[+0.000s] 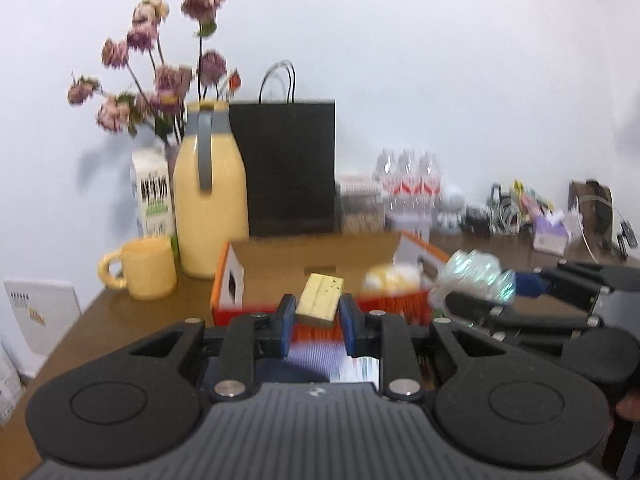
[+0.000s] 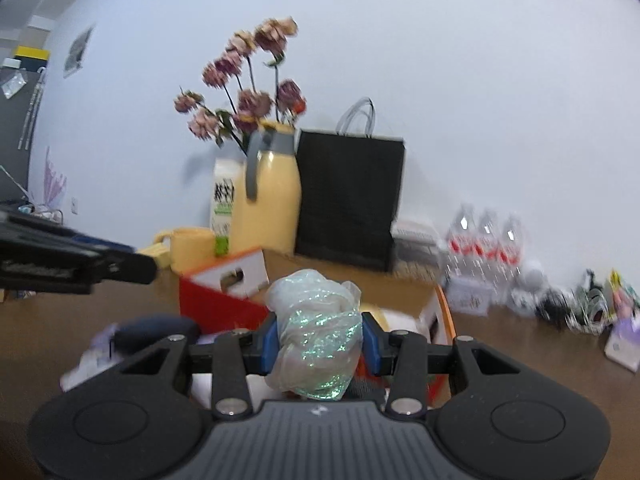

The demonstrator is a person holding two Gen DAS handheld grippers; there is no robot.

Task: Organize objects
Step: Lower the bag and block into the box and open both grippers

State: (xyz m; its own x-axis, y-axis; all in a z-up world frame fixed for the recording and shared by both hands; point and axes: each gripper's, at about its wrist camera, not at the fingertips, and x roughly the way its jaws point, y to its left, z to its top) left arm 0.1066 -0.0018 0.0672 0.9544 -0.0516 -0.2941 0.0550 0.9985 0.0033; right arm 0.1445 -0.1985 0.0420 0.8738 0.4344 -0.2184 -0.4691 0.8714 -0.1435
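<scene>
My left gripper [image 1: 318,312] is shut on a yellow block-shaped sponge [image 1: 320,298] and holds it just in front of the open orange cardboard box [image 1: 232,280]. My right gripper [image 2: 318,338] is shut on a crumpled iridescent plastic bag [image 2: 316,332], held over the near side of the same box [image 2: 216,304]. In the left wrist view the right gripper [image 1: 516,282] and its bag [image 1: 476,276] hang at the box's right end. A yellow-white object [image 1: 390,278] lies inside the box. The left gripper shows as a dark shape [image 2: 80,260] in the right wrist view.
Behind the box stand a yellow mug [image 1: 140,268], a yellow jug [image 1: 210,192], a milk carton [image 1: 154,192], dried flowers [image 1: 160,68] and a black paper bag [image 1: 286,168]. Water bottles [image 1: 408,180] and small clutter [image 1: 520,208] line the wall to the right. A brown table [image 1: 132,320] lies below.
</scene>
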